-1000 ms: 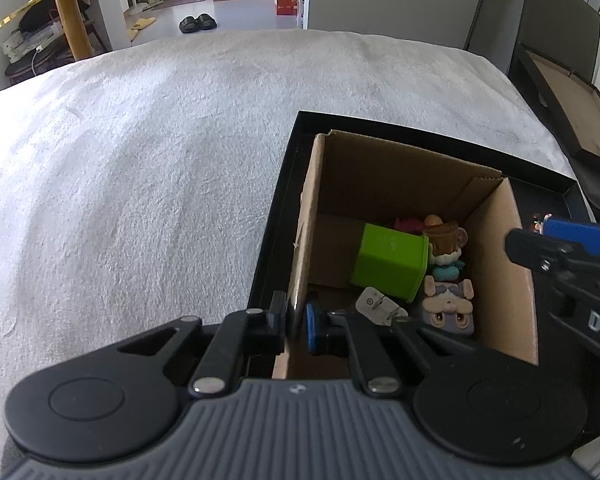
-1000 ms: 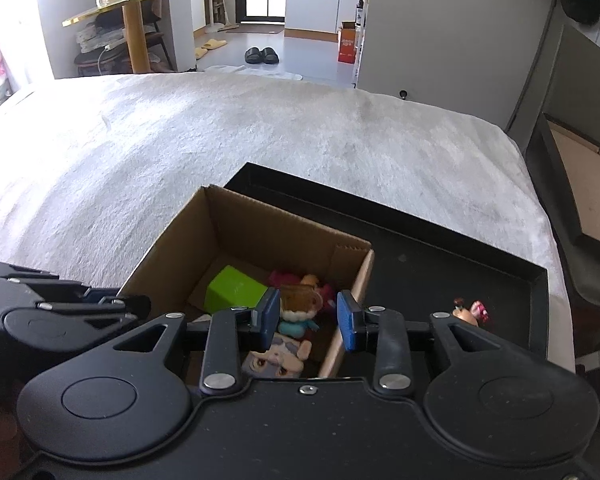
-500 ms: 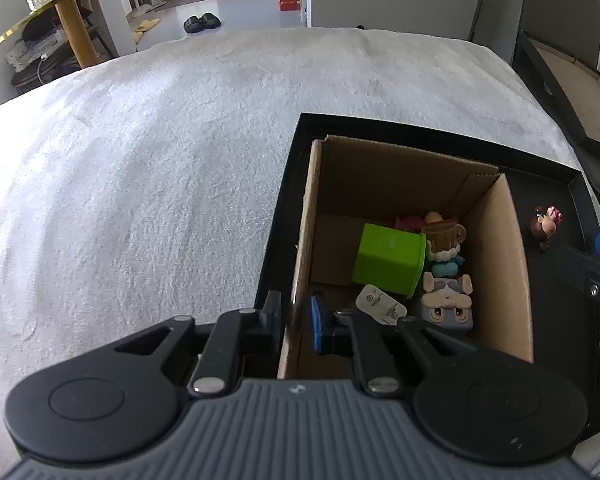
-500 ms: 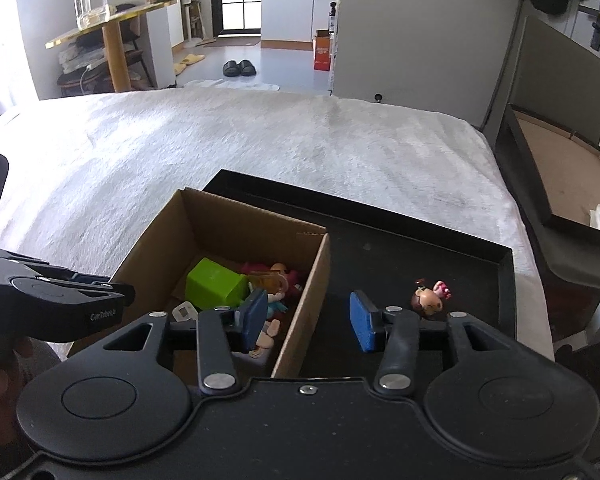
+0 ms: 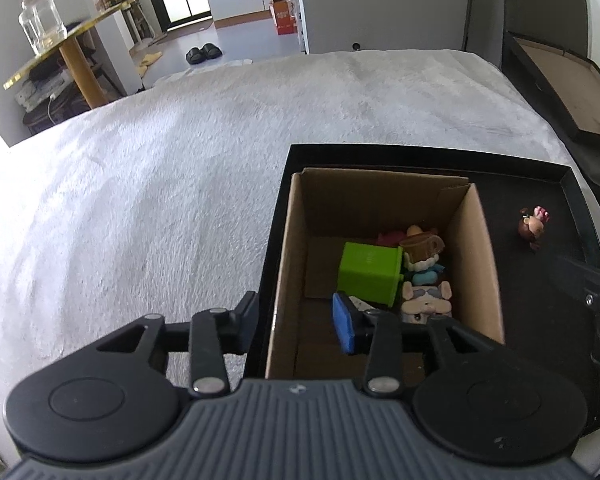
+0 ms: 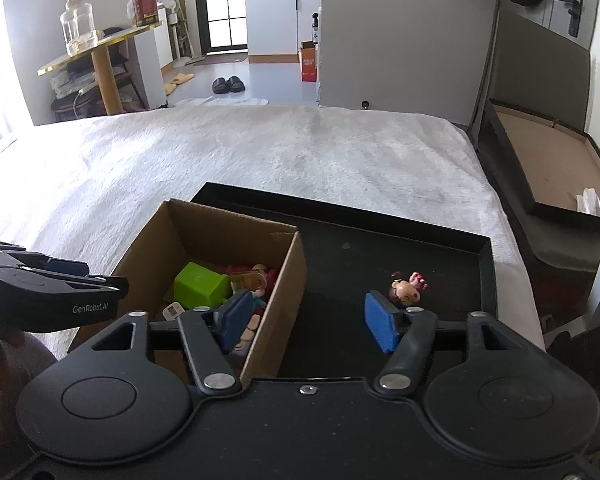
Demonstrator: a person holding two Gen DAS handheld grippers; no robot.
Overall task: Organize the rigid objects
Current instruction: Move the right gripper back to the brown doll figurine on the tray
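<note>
1. Your left tool (image 5: 296,322) and right tool (image 6: 306,322) have just been opening; both are released, each straddling a box (image 6: 288,280) wall.
2. The figurine (image 6: 407,293) stands on the tray (image 6: 485,276), outside the box.
3. Risk: lifting carelessly snags the wall, tipping the box.

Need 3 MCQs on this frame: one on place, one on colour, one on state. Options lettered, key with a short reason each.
1. Where is the small doll with the pink bow?
A. inside the cardboard box
B. on the black tray, outside the box
C. on the white blanket

2. What colour is the cube in the cardboard box?
A. green
B. red
C. yellow

3. How do the right tongs stand?
A. shut on the doll
B. shut on the box wall
C. open, gripping nothing

Key:
1 B: the doll stands on the bare floor of the black tray, right of the box.
2 A: its faces are bright lime green.
3 C: the blue pads are wide apart, having just been opening; the box wall runs between them untouched.
</note>
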